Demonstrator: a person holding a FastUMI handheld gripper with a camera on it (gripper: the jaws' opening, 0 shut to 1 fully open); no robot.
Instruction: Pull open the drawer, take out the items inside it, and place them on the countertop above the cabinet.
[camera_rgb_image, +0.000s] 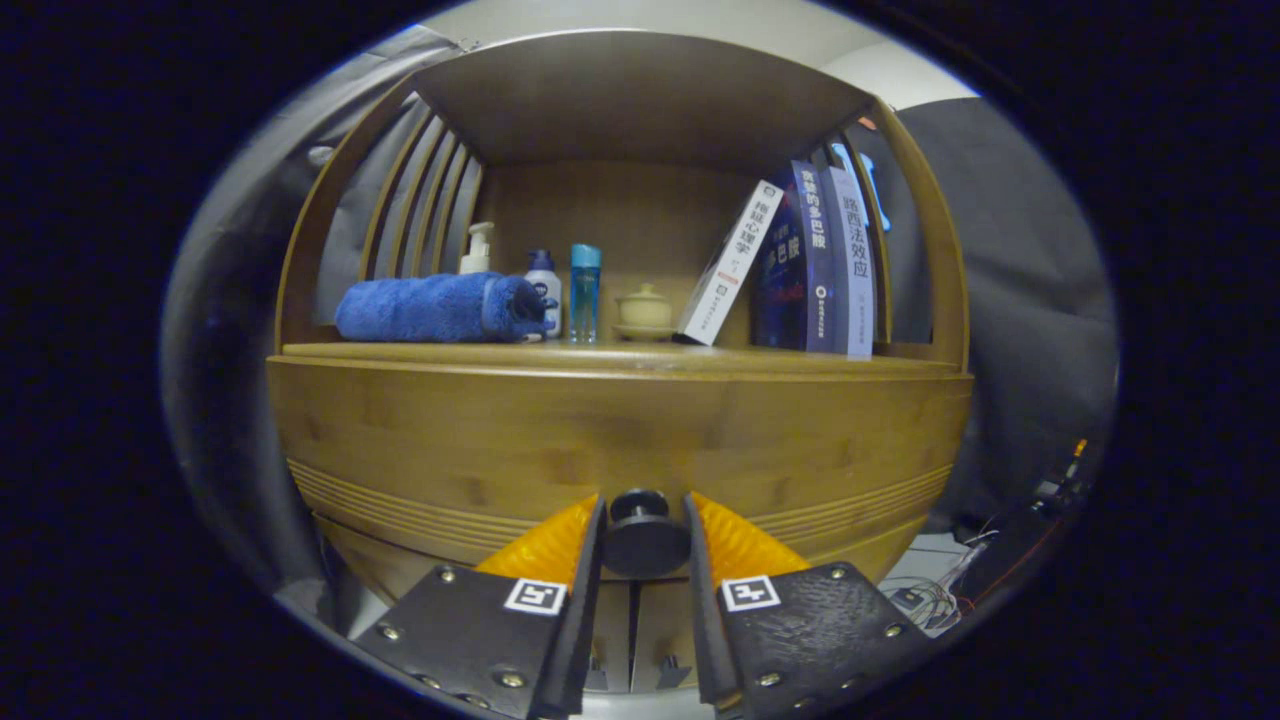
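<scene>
**Bamboo drawer gripped by its knob, not yet pulled open**

Bamboo-coloured wood faces the gripper (645, 535): the drawer (620, 430) front stands just ahead of the fingers and looks flush with the cabinet (400, 560), so I judge it unopened. The round dark knob (643, 535) sits between the two fingers, which appear to be closed against its sides; the grasp step seems done or nearly so.

Everything after that is left. The pull has not begun as far as can be seen, the items inside the drawer are hidden behind its front, and none can be counted.

Beyond and above the fingers lies the countertop (620, 355), the drop-off place. It already carries a rolled blue towel (430, 308), a few small bottles (585, 290), a lidded ceramic cup (645, 312) and leaning books (800, 265). Bare wood near the front edge, between the towel and the books, looks like the likeliest room for what comes out.
</scene>
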